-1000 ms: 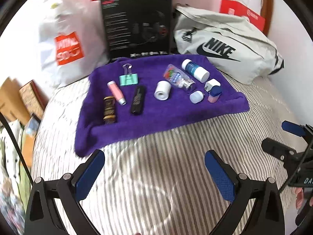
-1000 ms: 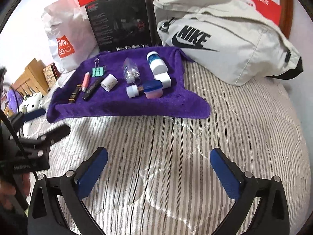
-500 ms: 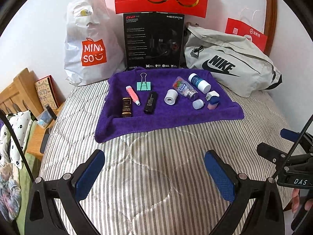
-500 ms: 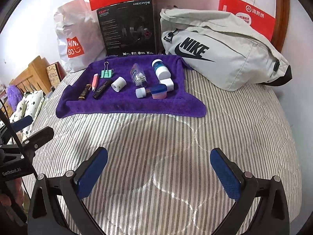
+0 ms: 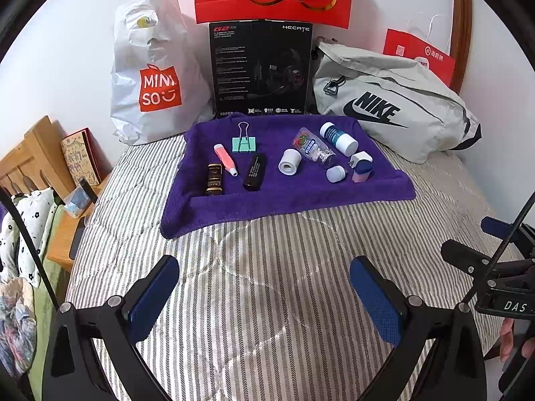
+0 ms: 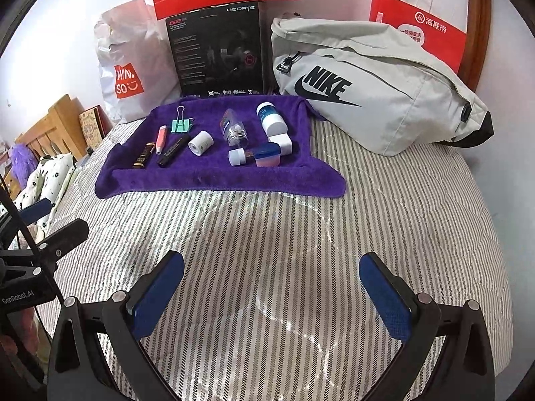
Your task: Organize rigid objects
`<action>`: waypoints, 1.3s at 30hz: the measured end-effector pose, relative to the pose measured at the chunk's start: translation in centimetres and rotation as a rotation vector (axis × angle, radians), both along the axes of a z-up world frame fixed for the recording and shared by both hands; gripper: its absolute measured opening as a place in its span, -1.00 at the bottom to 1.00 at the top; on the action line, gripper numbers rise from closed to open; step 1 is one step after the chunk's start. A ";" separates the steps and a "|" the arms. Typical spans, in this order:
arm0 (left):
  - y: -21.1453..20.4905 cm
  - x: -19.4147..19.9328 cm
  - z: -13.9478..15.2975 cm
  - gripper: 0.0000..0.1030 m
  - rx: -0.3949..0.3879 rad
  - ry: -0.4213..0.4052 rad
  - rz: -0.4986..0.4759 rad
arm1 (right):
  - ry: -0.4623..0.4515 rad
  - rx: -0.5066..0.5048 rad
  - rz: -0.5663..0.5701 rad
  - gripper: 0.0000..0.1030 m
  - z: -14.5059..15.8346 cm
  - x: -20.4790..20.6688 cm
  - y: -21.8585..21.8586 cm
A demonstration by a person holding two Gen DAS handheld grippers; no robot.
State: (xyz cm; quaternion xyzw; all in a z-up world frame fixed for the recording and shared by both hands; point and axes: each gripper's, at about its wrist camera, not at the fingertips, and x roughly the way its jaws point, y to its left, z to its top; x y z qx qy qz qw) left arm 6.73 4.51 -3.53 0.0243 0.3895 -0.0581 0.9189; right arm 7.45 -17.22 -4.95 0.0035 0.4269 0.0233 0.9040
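Both the left hand-held gripper (image 5: pixel 264 295) and right hand-held gripper (image 6: pixel 272 294) hover wide and empty over the bed (image 5: pixel 267 267), well short of the purple towel (image 5: pixel 287 193) carrying the small items (perhaps cosmetics), so approach low and pick one isolated piece, like the white roll (image 5: pixel 289 162).

I hold my left gripper (image 5: pixel 264 294) and right gripper (image 6: pixel 272 292) side by side, level, near the scene's front; both jaws spread wide, gripping nothing.
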 end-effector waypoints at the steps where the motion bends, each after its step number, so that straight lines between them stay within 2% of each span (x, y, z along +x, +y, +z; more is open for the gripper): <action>1: 0.0 0.1 -0.2 1.00 0.010 0.005 0.003 | 0.000 0.002 -0.001 1.00 0.0 0.0 -0.1; 39: 1.0 -0.5 -0.6 1.00 0.020 0.032 0.022 | -0.006 -0.011 0.006 1.00 0.0 -0.4 -0.1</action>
